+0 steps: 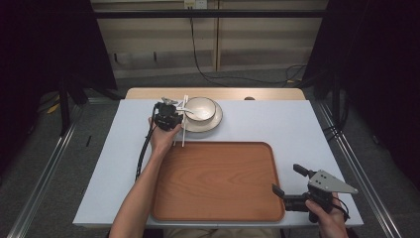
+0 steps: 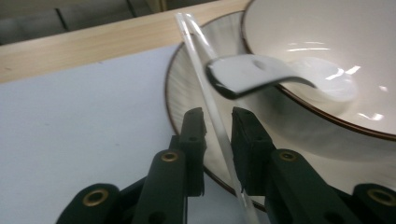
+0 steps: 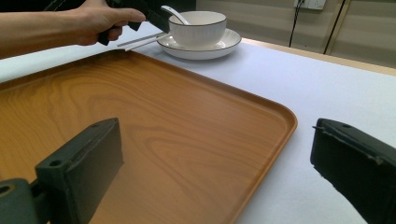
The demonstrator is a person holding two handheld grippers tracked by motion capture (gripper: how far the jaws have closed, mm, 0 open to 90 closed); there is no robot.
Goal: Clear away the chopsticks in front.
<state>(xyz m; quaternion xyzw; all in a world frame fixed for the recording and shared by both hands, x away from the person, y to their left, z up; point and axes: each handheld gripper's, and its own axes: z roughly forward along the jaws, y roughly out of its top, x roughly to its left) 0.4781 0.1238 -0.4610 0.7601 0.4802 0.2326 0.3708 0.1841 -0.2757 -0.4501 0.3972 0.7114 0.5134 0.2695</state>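
Observation:
A white bowl (image 1: 200,108) with a white spoon (image 2: 252,74) in it stands on a ribbed plate (image 1: 212,124) at the table's far middle. A pair of pale chopsticks (image 1: 183,136) leans on the plate's left rim and points toward the wooden tray (image 1: 218,178). My left gripper (image 2: 217,116) is shut on the chopsticks (image 2: 205,84), which run up between its two pads beside the plate (image 2: 187,93). My right gripper (image 1: 286,179) hovers open at the tray's near right corner, jaws wide with nothing between them (image 3: 215,158).
The tray (image 3: 140,121) is bare and takes up the near middle of the grey-white table mat (image 1: 277,124). A wooden table edge (image 1: 148,93) runs behind the plate. A cable (image 1: 143,153) trails from the left gripper along the forearm.

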